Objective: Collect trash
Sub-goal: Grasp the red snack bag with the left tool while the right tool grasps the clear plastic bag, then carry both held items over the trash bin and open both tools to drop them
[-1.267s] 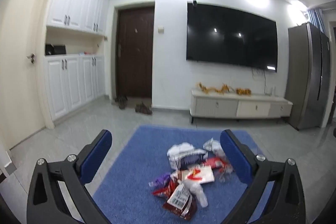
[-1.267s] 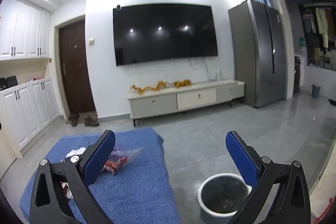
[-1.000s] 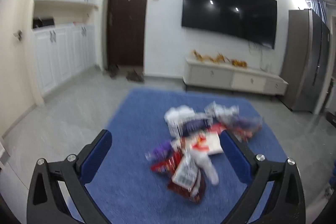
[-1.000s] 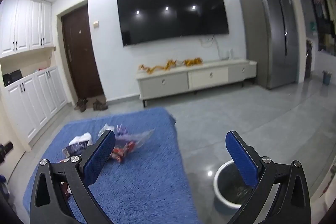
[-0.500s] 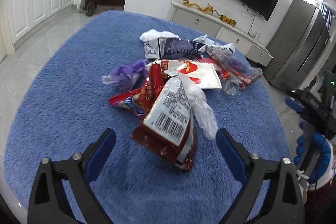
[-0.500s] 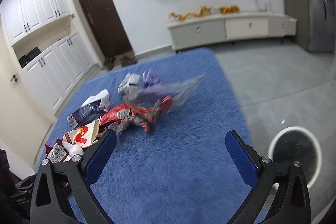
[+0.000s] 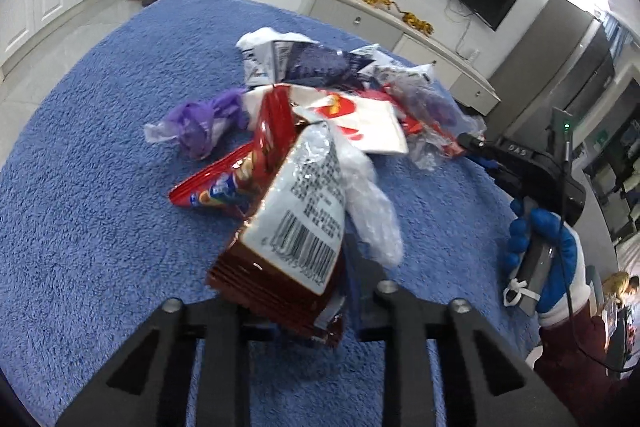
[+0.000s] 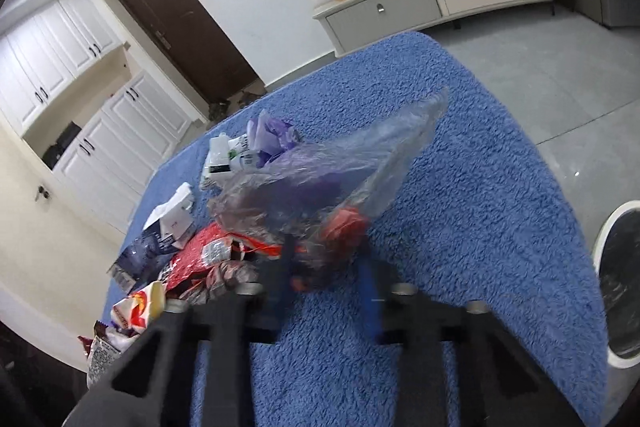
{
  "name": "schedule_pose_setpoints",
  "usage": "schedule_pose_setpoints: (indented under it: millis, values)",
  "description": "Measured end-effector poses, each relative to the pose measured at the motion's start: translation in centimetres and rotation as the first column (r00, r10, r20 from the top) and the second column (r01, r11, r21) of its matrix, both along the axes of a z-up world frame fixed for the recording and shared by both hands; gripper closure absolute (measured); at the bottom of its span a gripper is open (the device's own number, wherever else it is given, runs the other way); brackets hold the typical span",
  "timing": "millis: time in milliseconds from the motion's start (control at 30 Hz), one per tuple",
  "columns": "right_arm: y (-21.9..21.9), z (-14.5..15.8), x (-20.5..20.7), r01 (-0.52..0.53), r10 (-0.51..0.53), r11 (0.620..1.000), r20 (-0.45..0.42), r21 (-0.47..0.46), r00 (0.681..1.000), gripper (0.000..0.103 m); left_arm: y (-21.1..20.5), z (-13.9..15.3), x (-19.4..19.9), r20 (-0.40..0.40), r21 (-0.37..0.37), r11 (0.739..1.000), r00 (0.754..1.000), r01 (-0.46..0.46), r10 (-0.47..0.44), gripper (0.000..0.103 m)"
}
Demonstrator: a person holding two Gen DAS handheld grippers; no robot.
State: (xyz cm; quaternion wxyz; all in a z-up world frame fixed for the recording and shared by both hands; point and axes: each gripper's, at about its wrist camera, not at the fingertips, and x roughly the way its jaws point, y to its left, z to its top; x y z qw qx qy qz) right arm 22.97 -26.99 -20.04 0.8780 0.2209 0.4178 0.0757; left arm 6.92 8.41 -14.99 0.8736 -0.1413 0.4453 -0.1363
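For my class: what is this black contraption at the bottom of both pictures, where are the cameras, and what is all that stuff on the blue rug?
No robot here: a person holds a two-finger tool in each hand, and each tool carries a wide-angle camera looking along its fingers.

In the left tool's view, the left gripper has closed on a dark red snack packet with a barcode label. The gloved right hand shows at the side.

In the right tool's view, the right gripper appears closed on a clear plastic bag, though blur makes it uncertain.

More wrappers lie heaped on the blue rug. A round bin stands on the floor beside it.
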Motion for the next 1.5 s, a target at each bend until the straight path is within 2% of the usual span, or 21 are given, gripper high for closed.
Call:
schedule_pose_setpoints:
  millis: [67,167,633,833,967,1167,1400,1500]
  values:
    - [0.0,0.1,-0.7,-0.006,0.006,1.000,0.020,-0.015,1.000,0.091,-0.4,0.3,-0.4,0.015,-0.005,1.000,1.000,0.019,-0.018,0.093]
    - [-0.2,1.3,-2.4,-0.011,0.012,1.000,0.050,-0.025,0.999,0.093,-1.0,0.9,-1.3,0.044,0.004,0.999,0.998,0.040,-0.040,0.098]
    - [-3.4,7.8,-12.8,0.029,-0.008,0.996,0.251,-0.079,0.968,0.094,-3.6,6.3,-5.9,0.216,0.056,0.989,0.966,0.135,-0.144,0.099]
    - [-7.6,8.7,-16.8,0.130,-0.095,0.986,0.295,-0.103,0.951,0.094,-8.4,8.1,-4.4,0.241,0.124,0.962,0.934,0.241,-0.265,0.099]
    - [-12.4,8.0,-18.8,0.243,-0.193,0.958,0.285,-0.152,0.939,0.094,-14.6,8.4,-2.1,0.232,0.164,0.919,0.892,0.358,-0.389,0.099]
    - [-19.5,4.7,-20.0,0.383,-0.335,0.891,0.217,-0.244,0.917,0.094,-26.5,7.3,2.1,0.176,0.184,0.820,0.802,0.542,-0.570,0.099]
    - [-25.9,-1.9,-18.9,0.433,-0.440,0.826,0.068,-0.360,0.896,0.094,-40.7,2.9,7.0,0.047,0.143,0.701,0.703,0.698,-0.710,0.099]
    - [-27.6,-4.6,-18.3,0.423,-0.461,0.814,0.001,-0.398,0.887,0.093,-45.8,0.5,8.6,-0.011,0.132,0.657,0.664,0.742,-0.748,0.099]
